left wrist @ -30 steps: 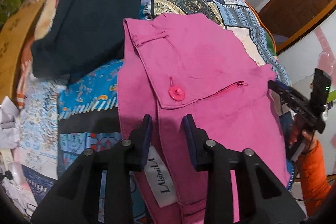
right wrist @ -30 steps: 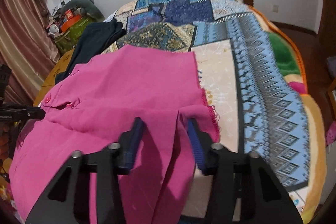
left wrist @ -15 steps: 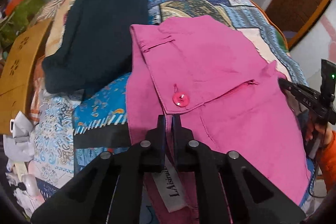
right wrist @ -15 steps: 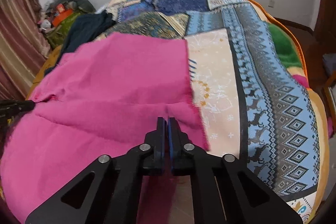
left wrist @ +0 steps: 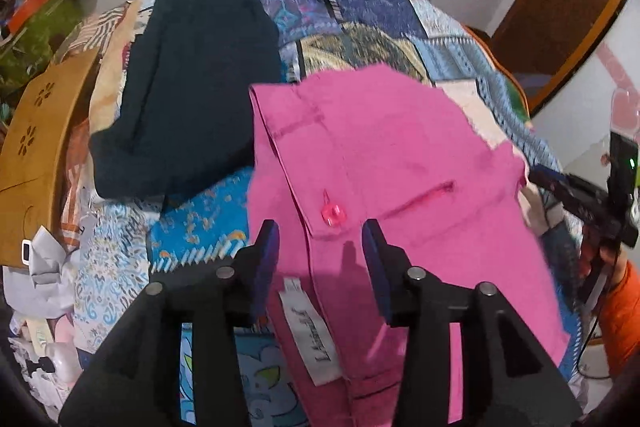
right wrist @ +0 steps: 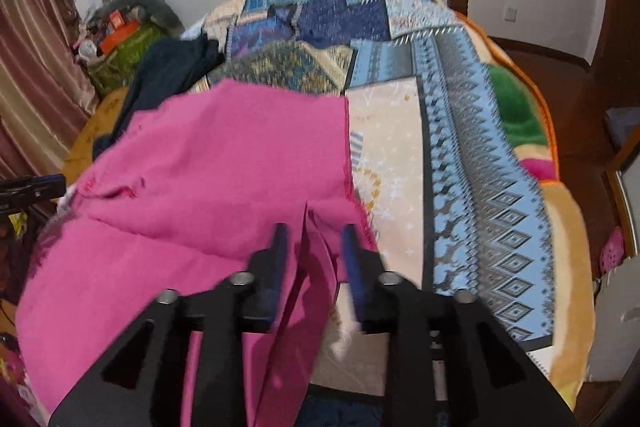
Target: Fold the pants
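Pink pants (left wrist: 384, 163) lie on the patchwork bedspread (right wrist: 460, 131). Left gripper (left wrist: 320, 247) and right gripper (right wrist: 314, 251) angle downward, jaws just opened, released; fabric between, ungripped.

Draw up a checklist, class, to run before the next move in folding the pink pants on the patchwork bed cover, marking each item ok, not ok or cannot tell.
1. Left gripper gripping waistband: not ok; its jaws have just opened.
2. Right gripper gripping fabric: not ok; just opened too.
3. Pink cotton pants clear of dark navy garment: cannot tell.
4. Bare patchwork bed cover beside the pants: ok.
5. Pink button fastened: cannot tell.
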Demonstrator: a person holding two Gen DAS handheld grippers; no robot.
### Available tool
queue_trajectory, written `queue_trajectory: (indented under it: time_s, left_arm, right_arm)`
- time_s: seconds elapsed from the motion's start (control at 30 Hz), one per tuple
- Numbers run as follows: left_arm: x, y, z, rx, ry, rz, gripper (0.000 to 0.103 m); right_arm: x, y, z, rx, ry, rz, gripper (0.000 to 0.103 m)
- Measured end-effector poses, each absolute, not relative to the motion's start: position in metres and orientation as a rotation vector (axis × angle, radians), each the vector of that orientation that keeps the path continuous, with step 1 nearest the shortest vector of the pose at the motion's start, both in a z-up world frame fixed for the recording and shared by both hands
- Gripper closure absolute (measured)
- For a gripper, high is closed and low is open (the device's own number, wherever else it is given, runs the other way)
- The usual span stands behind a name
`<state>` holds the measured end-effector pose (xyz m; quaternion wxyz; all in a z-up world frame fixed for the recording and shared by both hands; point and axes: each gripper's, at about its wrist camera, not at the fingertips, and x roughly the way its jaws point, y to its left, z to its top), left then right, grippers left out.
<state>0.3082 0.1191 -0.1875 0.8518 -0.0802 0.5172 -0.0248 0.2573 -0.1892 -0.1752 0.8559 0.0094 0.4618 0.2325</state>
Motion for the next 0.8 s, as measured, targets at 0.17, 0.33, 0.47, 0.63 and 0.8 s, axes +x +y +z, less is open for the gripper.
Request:
queue_trajectory:
  time_s: [0.17,0.33,0.47,0.63,0.8]
  left_arm:
    - [0.335,0.132,-0.19,-0.248,1.126,-0.075,0.06]
    - [0.36,0.142,-0.213,-0.336,1.187,-0.079,0.06]
    - [0.374,0.143,-0.233,-0.384,1.238,-0.101,0.057]
    - [0.376,0.136,-0.244,-0.375,1.236,-0.111,0.055]
    - [0.373,0.127,-0.239,-0.288,1.191,-0.104,0.066]
  right_arm:
    - [0.265,-0.198,-0.161,0.076,0.914,0.441,0.047]
    - [0.285,-0.2,-0.177,0.098,0.955,0.4,0.046]
    - [0.298,-0.198,-0.204,0.106,1.035,0.389,0.046]
    - [0.299,-0.184,-0.215,0.087,1.044,0.432,0.046]
    - [0.295,-0.164,-0.225,-0.027,1.069,0.48,0.068]
